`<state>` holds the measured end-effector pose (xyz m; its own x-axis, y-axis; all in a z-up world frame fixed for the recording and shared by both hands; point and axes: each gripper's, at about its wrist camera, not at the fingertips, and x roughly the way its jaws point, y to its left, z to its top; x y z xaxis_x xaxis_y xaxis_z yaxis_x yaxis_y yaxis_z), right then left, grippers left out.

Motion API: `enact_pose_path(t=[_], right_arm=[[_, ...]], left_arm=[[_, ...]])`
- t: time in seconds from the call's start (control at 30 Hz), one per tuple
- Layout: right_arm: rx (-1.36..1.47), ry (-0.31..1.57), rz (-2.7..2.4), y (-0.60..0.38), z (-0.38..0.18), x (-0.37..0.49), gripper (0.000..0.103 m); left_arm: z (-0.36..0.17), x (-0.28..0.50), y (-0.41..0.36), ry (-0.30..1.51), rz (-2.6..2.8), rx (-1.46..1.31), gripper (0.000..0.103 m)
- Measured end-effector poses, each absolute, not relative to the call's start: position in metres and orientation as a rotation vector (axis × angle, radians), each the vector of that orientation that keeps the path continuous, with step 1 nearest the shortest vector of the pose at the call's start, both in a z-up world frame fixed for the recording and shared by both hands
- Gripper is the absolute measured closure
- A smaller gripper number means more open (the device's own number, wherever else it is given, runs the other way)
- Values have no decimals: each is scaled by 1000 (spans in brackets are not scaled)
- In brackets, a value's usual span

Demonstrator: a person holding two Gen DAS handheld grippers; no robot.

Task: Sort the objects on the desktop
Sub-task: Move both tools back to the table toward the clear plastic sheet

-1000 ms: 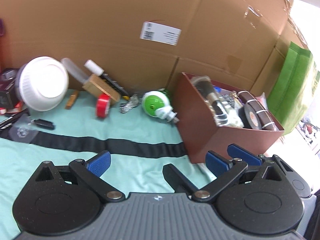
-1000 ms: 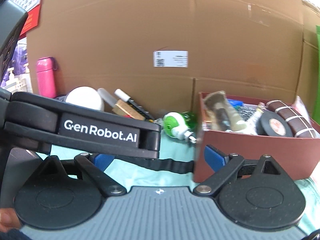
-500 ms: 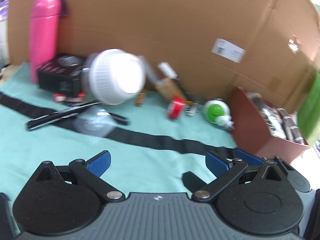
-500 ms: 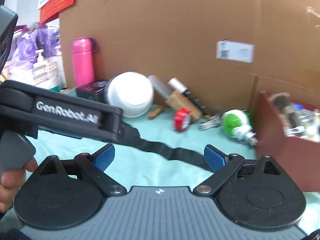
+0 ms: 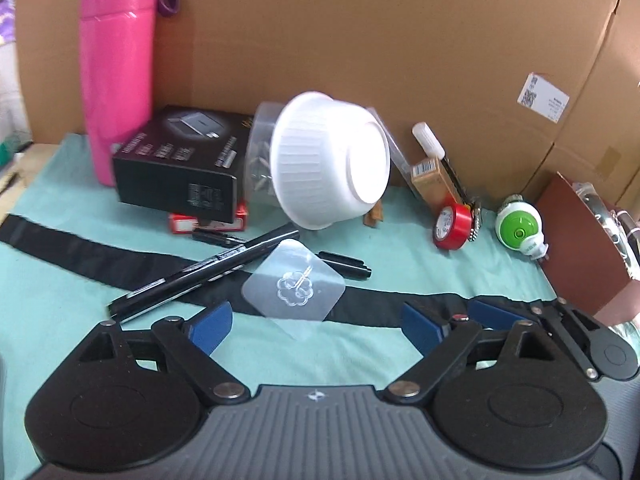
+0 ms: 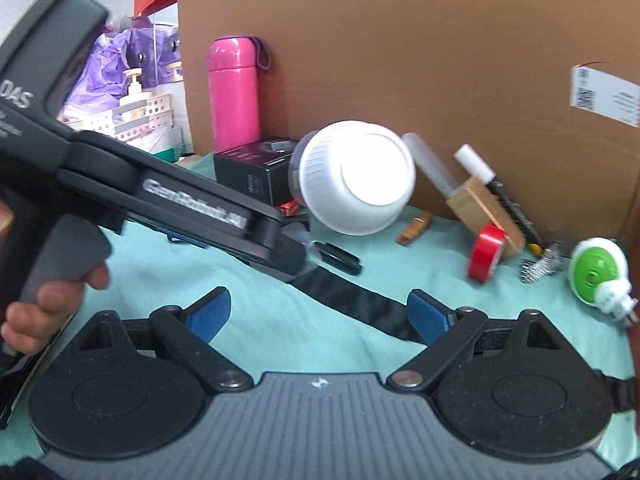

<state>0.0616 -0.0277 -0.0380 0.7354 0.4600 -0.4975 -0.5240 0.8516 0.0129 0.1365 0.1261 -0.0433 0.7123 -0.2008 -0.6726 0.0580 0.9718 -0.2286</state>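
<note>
My left gripper (image 5: 316,326) is open and empty, low over the teal cloth (image 5: 72,288), just short of a clear adhesive hook (image 5: 294,282) and a black marker (image 5: 204,274). My right gripper (image 6: 318,314) is open and empty; it also shows at the right in the left wrist view (image 5: 500,316). A white bowl (image 5: 332,164) lies tipped on its side, also in the right wrist view (image 6: 356,182). Red tape (image 5: 452,226), a green-and-white plug-in gadget (image 5: 520,228) and a brown sorting box (image 5: 580,244) lie to the right.
A pink flask (image 5: 116,68) and a black carton (image 5: 180,168) stand at the back left. A black strap (image 5: 100,256) crosses the cloth. A cardboard wall (image 5: 360,40) closes the back. The left gripper's body (image 6: 160,200) crosses the right wrist view.
Both views have swung left, away from the brown box, toward the bowl, marker and pink flask. The left gripper has come closer to the adhesive hook. Both grippers stay open.
</note>
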Motion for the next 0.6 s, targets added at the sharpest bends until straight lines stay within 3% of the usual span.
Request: enact_pose_path(t=[0.27, 0.37, 0.53, 0.6], right_arm=[[-123, 556, 587, -8, -48, 85, 13], [-116, 590, 599, -1, -51, 95, 19], [-123, 606, 599, 7, -55, 106, 25], [-125, 622, 607, 10, -57, 110, 29]], left_arm=[[-56, 158, 143, 776, -137, -246, 11], [-58, 166, 148, 779, -131, -257, 11], [-58, 175, 147, 783, -149, -232, 22], [-58, 175, 146, 780, -151, -213, 33]])
